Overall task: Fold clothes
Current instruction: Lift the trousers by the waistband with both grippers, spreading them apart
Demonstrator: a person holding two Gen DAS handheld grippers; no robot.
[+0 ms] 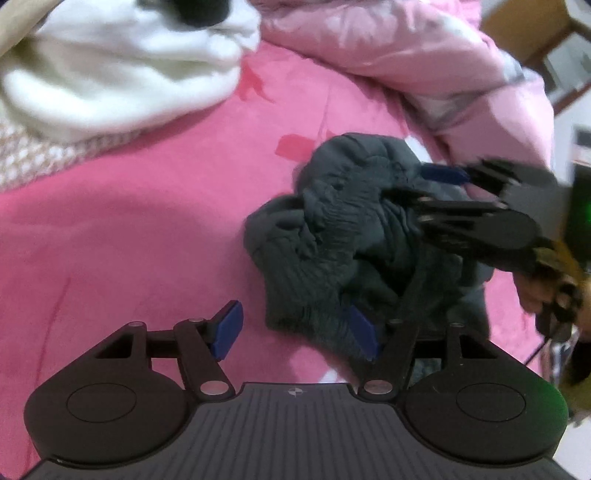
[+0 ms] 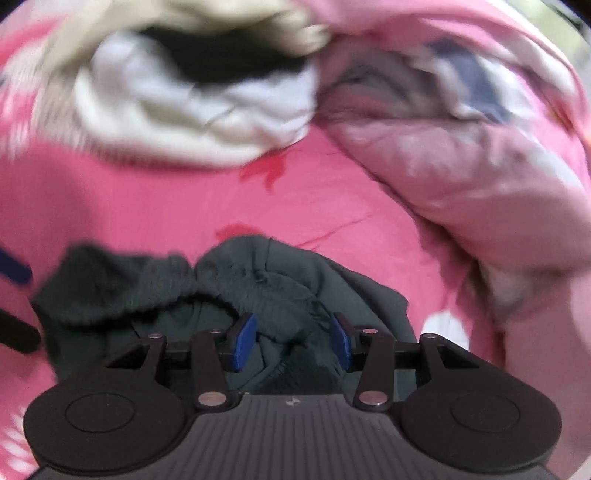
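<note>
A crumpled dark grey-green garment [image 1: 343, 243] lies on the pink bed sheet [image 1: 147, 229]. My left gripper [image 1: 295, 330] is open at the garment's near edge; its right blue pad [image 1: 364, 334] overlaps the fabric and its left pad is over bare sheet. My right gripper [image 1: 417, 186] comes in from the right, held by a person's hand [image 1: 543, 291]. In the right wrist view it [image 2: 292, 341] is open, its blue pads apart, with bunched folds of the garment [image 2: 258, 284] between and below them. The ribbed hem [image 2: 110, 295] runs off to the left.
A heap of white clothing [image 1: 122, 74] with something black on top lies at the back left. A puffy pale pink quilt [image 1: 406, 51] is piled along the back right. Wooden furniture [image 1: 535, 26] stands beyond the bed's right side.
</note>
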